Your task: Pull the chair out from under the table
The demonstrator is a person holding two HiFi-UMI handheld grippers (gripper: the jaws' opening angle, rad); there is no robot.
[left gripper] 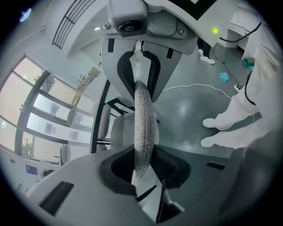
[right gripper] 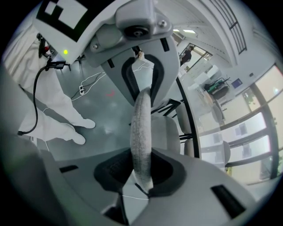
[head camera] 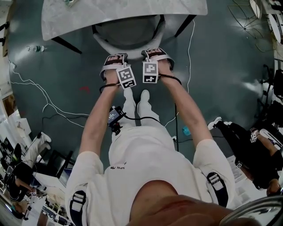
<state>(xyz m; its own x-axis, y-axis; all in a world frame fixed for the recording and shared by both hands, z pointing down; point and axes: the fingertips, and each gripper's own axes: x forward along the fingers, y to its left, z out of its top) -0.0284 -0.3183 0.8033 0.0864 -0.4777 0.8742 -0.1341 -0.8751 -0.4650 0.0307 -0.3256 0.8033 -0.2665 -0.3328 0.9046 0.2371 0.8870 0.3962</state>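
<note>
Clamping chair backrest (head camera: 129,47) edge in left gripper (left gripper: 142,167), right gripper (right gripper: 140,170) clamped on same edge just beside, seat (head camera: 128,32) partly under table (head camera: 124,13).

Head view was dim and blue-grey, edges bent by fisheye, pale glare lay on floor (head camera: 258,86), gripper views were ringed in black vignette, windows (left gripper: 48,115) blew out white, near foreground was soft, green lamp (left gripper: 215,31) glowed.
</note>
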